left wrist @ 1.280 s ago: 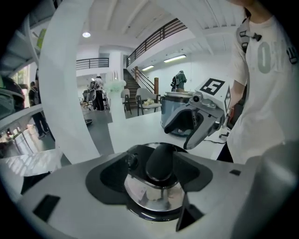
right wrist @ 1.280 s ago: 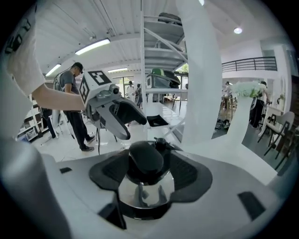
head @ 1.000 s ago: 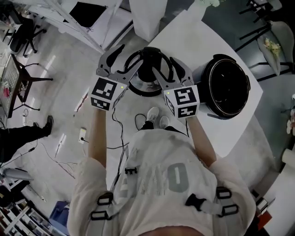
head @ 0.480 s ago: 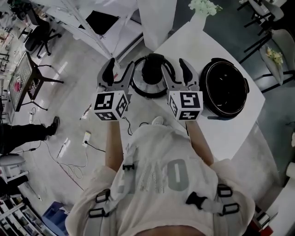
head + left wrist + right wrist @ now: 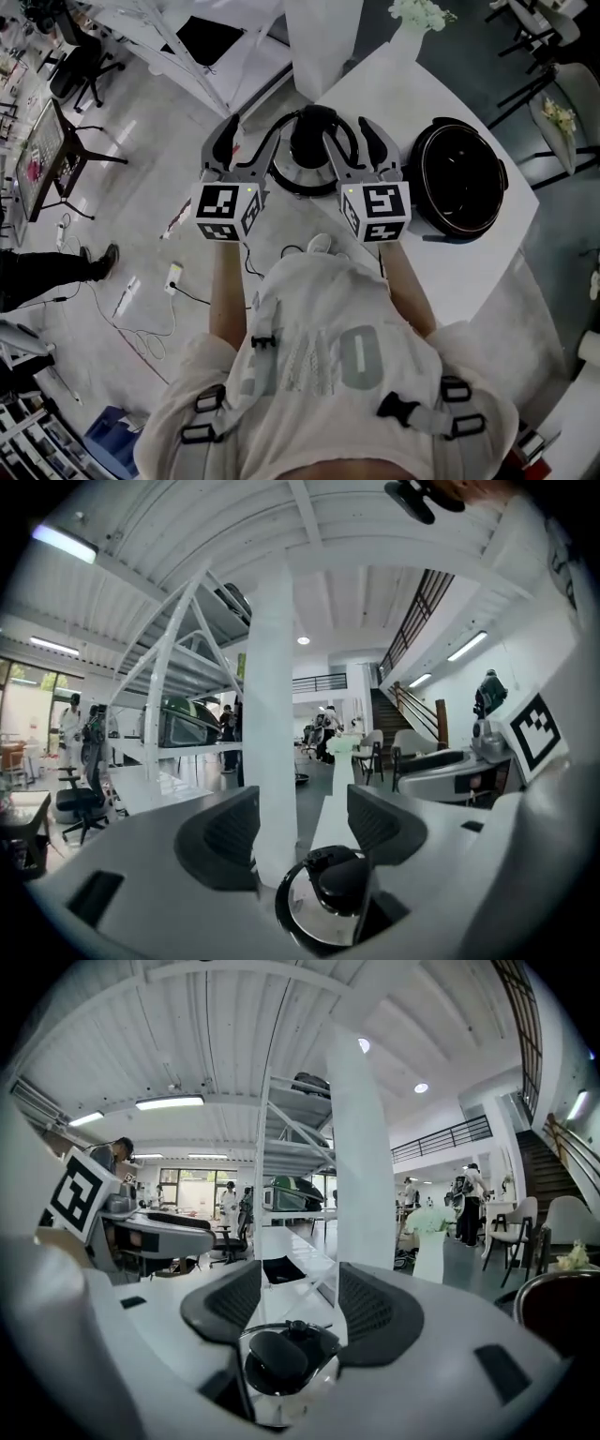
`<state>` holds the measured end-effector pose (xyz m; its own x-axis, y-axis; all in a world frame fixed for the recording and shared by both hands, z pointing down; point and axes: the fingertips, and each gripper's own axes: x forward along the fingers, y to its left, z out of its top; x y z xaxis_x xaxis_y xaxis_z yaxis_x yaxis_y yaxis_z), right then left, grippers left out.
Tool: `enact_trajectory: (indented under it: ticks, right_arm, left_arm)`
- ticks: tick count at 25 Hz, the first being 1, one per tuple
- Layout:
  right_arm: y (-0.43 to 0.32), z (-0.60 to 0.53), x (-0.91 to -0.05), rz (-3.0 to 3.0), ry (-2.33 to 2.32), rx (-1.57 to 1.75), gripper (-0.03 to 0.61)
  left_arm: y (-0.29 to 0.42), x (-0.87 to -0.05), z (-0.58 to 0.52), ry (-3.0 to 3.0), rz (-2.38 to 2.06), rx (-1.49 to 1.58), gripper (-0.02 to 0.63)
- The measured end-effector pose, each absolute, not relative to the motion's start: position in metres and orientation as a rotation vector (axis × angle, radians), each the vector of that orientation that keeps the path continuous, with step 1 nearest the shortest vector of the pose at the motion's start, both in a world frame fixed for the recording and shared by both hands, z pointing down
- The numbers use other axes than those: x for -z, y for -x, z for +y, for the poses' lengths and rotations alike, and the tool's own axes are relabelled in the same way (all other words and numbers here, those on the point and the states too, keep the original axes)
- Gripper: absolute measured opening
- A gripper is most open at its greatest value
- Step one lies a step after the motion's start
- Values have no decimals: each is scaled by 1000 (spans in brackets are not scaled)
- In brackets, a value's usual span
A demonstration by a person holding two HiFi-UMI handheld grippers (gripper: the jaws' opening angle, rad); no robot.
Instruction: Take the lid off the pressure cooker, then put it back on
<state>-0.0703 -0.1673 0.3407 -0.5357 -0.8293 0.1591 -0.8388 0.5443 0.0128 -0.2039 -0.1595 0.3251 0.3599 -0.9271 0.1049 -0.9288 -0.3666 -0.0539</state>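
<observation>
The round glass lid (image 5: 312, 141), black-rimmed with a black knob, is at the left corner of the white table (image 5: 394, 84), between my two grippers. The open black pressure cooker (image 5: 459, 178) stands to its right. My left gripper (image 5: 251, 131) and right gripper (image 5: 349, 136) flank the lid, their inner fingers over its rim. In the left gripper view the lid (image 5: 328, 897) shows low down, below the left gripper (image 5: 300, 832). In the right gripper view the lid (image 5: 281, 1363) lies below the right gripper (image 5: 300, 1307). Both pairs of pads stand apart with nothing pressed between them. Whether the lid rests on something I cannot tell.
A white vase of flowers (image 5: 412, 14) stands on the table's far corner. A white column (image 5: 323, 37) rises behind the lid. Cables and a power strip (image 5: 173, 277) lie on the floor at the left, near a dark chair (image 5: 80, 150). More chairs (image 5: 553, 103) stand at the right.
Both grippers have lifted a little and the left one has turned, so their fingers no longer hug the lid's rim as closely. The lid keeps its place by the table corner.
</observation>
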Motion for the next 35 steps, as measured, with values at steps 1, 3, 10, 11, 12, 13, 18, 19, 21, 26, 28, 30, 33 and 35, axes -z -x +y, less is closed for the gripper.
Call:
enact_trajectory:
  ticks: [1, 3, 10, 11, 12, 13, 18, 19, 21, 26, 28, 30, 33, 35]
  right_arm:
    - [75, -167, -347, -2625, -1394, -98, 258]
    - [85, -166, -366, -2603, -1310, -102, 273]
    - [98, -172, -457, -2467, -1113, -134, 290]
    - [98, -175, -467, -2457, -1095, -139, 290]
    - [98, -178, -475, -2448, -1080, -142, 288]
    - [97, -181, -483, -2440, -1065, -147, 282]
    - [97, -190, -517, -2391, -999, -208, 282]
    - [98, -190, -521, -2387, -982, -214, 282]
    - [99, -190, -530, -2381, -947, -215, 282]
    - [100, -193, -537, -2387, -978, -244, 231]
    - [100, -194, -537, -2391, -981, -250, 232]
    - [101, -194, -536, -2394, -977, -249, 230]
    - [101, -194, -536, -2393, -974, -249, 229]
    - [101, -194, -536, -2384, -980, -247, 229]
  left_arm:
    - [198, -335, -163, -2601, -1706, -223, 287]
    - [186, -361, -169, -2615, -1563, -261, 287]
    - [162, -451, -187, -2550, -1177, -264, 287]
    - [162, -461, -191, -2534, -1147, -274, 287]
    - [161, -470, -194, -2521, -1118, -280, 287]
    - [160, -477, -197, -2515, -1087, -289, 286]
    - [154, -506, -196, -2600, -916, -472, 286]
    - [154, -510, -196, -2623, -895, -517, 286]
    - [153, -517, -198, -2660, -867, -580, 285]
    - [143, -532, -199, -2715, -753, -694, 284]
    - [140, -534, -200, -2737, -750, -701, 252]
    - [140, -533, -201, -2737, -755, -690, 250]
    - [141, -533, -200, -2728, -744, -688, 244]
    - [141, -533, -200, -2723, -733, -703, 242]
